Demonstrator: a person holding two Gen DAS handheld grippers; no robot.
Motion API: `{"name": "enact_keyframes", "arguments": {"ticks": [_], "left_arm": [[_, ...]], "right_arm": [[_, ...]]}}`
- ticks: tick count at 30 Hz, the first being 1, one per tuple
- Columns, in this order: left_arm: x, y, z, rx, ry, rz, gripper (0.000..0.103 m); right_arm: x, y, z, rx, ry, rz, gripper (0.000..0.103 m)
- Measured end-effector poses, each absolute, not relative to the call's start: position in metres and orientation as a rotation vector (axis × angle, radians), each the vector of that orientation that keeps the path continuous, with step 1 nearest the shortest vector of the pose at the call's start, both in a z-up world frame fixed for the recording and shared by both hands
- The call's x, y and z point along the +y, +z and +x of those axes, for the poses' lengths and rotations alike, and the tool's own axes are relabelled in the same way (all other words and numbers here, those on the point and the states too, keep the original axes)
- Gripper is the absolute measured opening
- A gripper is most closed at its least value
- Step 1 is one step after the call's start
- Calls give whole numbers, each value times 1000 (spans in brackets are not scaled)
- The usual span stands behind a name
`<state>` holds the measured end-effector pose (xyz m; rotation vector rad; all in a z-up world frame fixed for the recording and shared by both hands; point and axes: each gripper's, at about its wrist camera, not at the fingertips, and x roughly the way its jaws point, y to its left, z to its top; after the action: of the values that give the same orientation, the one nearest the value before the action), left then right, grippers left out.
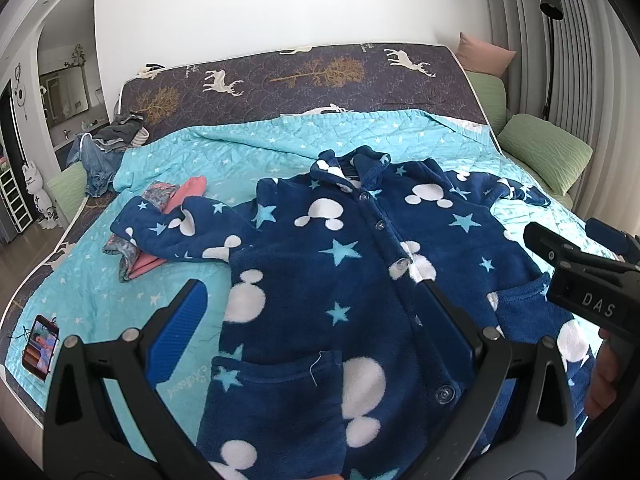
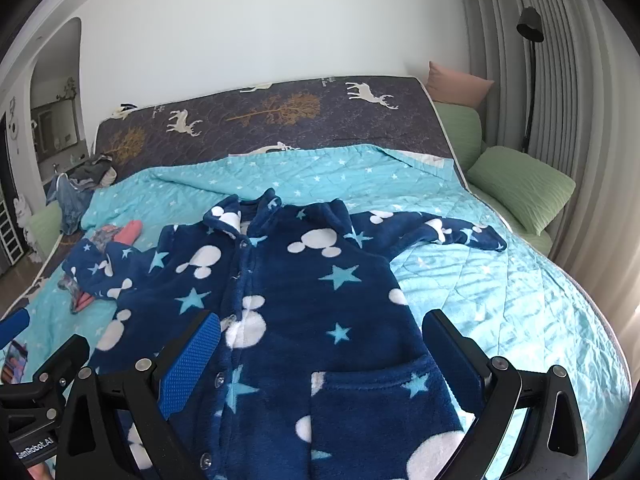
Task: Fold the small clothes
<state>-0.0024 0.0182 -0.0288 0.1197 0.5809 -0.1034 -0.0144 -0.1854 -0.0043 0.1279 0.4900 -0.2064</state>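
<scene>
A navy fleece jacket (image 1: pixel 340 248) (image 2: pixel 304 292) with white mouse-head shapes and pale blue stars lies front up and buttoned on the turquoise quilt (image 1: pixel 224 160) (image 2: pixel 480 280). Both sleeves are spread out. One sleeve (image 1: pixel 168 228) rests over a small pink and grey folded garment (image 1: pixel 136 264) (image 2: pixel 120 234). My left gripper (image 1: pixel 312 284) hovers open above the jacket's lower front, holding nothing. My right gripper (image 2: pixel 322 316) is open over the hem beside a pocket (image 2: pixel 380 392); its body shows at the right edge of the left wrist view (image 1: pixel 580 272).
A phone (image 1: pixel 40 344) lies near the quilt's near left corner. Jeans and dark clothes (image 1: pixel 108 140) are heaped at the far left of the bed. Green pillows (image 1: pixel 548 152) and a pink cushion (image 1: pixel 484 54) line the right side, with a floor lamp (image 1: pixel 550 40) by the curtain.
</scene>
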Motion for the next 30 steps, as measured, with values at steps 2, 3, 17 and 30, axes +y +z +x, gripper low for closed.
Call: {"name": "enact_keyframes", "arguments": {"ticks": [2, 3, 17, 30], "left_arm": [[18, -29, -2, 580, -103, 119, 102], [19, -29, -2, 580, -103, 119, 102], [38, -35, 9, 597, -71, 96, 102], [245, -95, 134, 754, 244, -304, 102]], "right_arm": [[-185, -4, -14, 491, -205, 128, 103], [-184, -4, -14, 492, -203, 128, 103], [-172, -4, -5, 509, -178, 104, 103], [-118, -17, 40, 598, -76, 17, 103]]}}
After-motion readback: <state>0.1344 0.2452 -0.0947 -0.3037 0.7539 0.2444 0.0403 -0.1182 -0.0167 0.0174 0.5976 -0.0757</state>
